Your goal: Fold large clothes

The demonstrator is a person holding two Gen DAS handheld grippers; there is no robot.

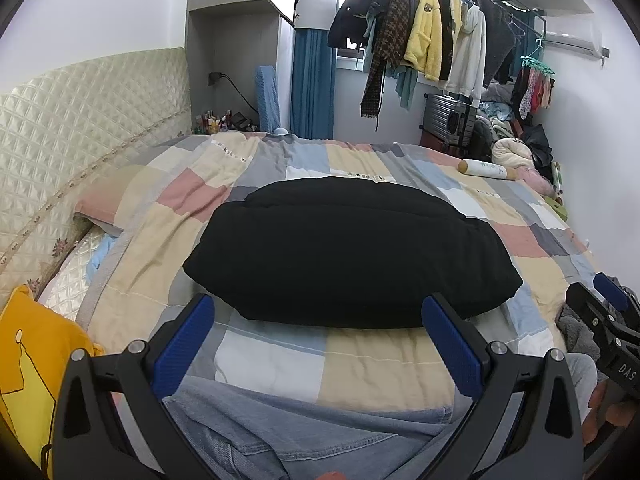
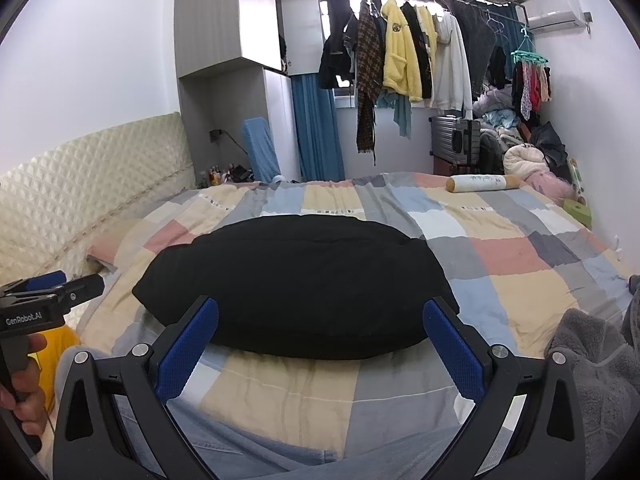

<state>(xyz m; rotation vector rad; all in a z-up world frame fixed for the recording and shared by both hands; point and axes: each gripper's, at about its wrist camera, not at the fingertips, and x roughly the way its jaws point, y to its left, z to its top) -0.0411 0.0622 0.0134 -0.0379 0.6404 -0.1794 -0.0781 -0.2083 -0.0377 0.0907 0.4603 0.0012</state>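
A black garment [image 1: 352, 252] lies folded into a compact, thick rectangle on the patchwork quilt [image 1: 280, 356]; it also shows in the right wrist view [image 2: 296, 284]. My left gripper [image 1: 318, 308] is open and empty, held just short of the garment's near edge. My right gripper [image 2: 320, 312] is open and empty too, just short of the near edge. Each gripper shows at the side of the other's view: the right one [image 1: 608, 304], the left one [image 2: 52, 286].
Blue jeans [image 1: 304, 436] lie at the near bed edge. A yellow garment [image 1: 28, 364] is at the left, a grey fleece [image 2: 596, 376] at the right. A bolster pillow [image 2: 482, 183] lies far right. A padded headboard [image 1: 80, 120] runs along the left. Clothes hang at the back [image 2: 404, 56].
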